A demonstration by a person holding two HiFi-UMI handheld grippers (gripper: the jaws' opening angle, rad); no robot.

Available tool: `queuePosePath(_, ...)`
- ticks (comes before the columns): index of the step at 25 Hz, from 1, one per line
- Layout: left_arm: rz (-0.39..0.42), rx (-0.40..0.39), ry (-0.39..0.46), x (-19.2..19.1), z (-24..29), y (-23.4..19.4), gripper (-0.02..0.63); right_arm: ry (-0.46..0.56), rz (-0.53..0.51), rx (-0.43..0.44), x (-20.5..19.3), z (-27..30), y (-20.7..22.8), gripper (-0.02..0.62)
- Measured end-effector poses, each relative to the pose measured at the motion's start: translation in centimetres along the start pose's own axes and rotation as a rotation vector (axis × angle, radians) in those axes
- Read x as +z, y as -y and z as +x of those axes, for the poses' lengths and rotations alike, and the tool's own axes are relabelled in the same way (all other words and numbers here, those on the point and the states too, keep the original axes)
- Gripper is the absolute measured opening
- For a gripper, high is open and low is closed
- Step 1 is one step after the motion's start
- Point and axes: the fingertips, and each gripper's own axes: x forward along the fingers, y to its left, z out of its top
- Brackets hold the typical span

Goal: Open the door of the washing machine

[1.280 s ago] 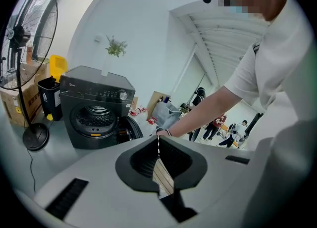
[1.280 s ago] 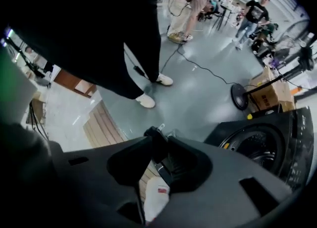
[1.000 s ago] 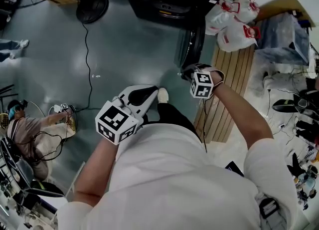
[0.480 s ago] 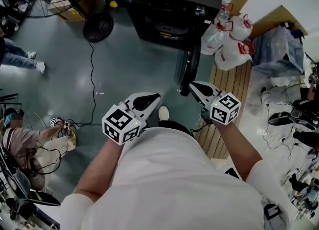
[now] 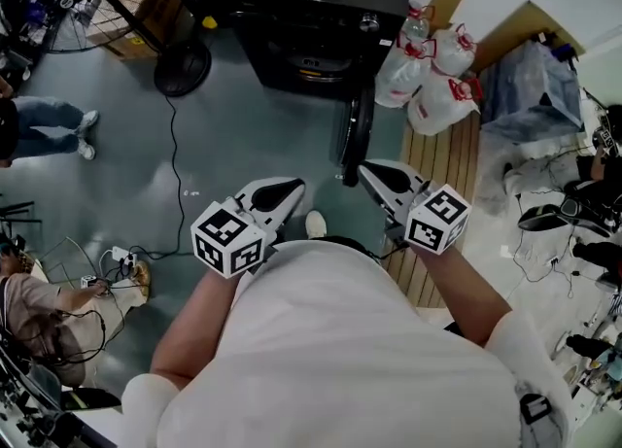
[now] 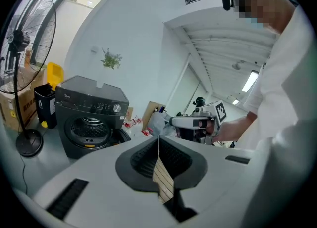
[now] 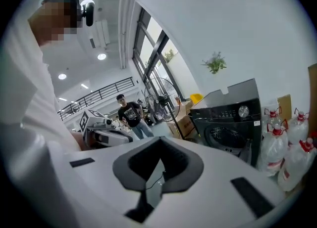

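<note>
1. Evidently the washing machine [image 5: 311, 18] stands at twelve o'clock, with its door [image 5: 356, 135] hanging open toward five o'clock, edge-on.
2. Left claw [image 5: 294, 185] and right claw [image 5: 365, 170] are each pressed together, pinching nothing.
3. The opening looks done, so hold both claws clear of the door so that nothing nudges it shut.

Workshop-like test hall: glossy grey floor [image 5: 262, 135], pedestal fan [image 5: 182, 65], cardboard boxes [image 6: 11, 108], loose cable [image 5: 175, 135], tall windows [image 7: 153, 54], mezzanine railing [image 7: 99, 96], washing machine [image 5: 311, 18] standing free beside plastic bags [image 5: 428, 77].
</note>
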Motion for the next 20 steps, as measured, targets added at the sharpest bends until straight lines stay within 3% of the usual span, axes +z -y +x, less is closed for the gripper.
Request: queuePosePath(20,-0.011,0.028,0.001,-0.6,1.4,-0.2,0.018,-0.045,-0.055,0.037,-1.2,-0.6,0.6,0.007)
